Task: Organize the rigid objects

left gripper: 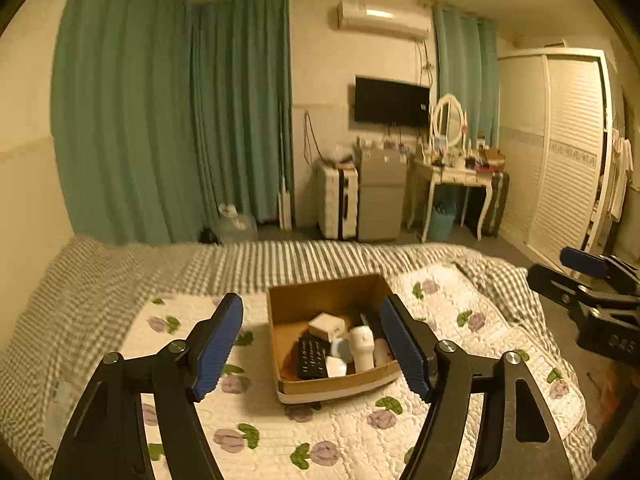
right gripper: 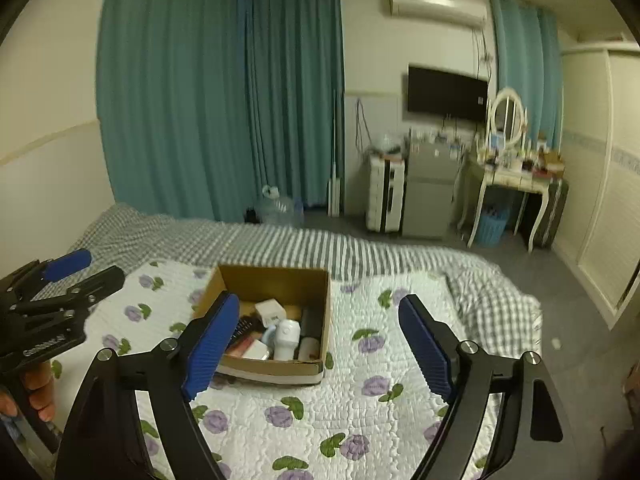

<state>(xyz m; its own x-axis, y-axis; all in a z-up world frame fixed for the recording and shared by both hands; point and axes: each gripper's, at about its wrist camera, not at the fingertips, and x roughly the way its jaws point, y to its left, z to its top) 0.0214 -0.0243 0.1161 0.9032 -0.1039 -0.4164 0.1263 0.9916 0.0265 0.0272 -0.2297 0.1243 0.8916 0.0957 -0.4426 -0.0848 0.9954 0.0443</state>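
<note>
Left gripper (left gripper: 312, 344) hovers above the bed, jaws wide apart, nothing btw them. Right gripper (right gripper: 320, 344) beside it, same height, also spread wide w/o any load. Cardboard box (right gripper: 276, 280) sits on flowered quilt (right gripper: 360, 420), open top, holding remote (left gripper: 311, 358), white bottle (left gripper: 362, 346), small white boxes.

Dim indoor lighting; left view is glowing warm yellow, right view cooler. Ceiling glare is reflecting on the air conditioner (left gripper: 383, 20). Edges are bending and darkening; furniture below it is blurring.
</note>
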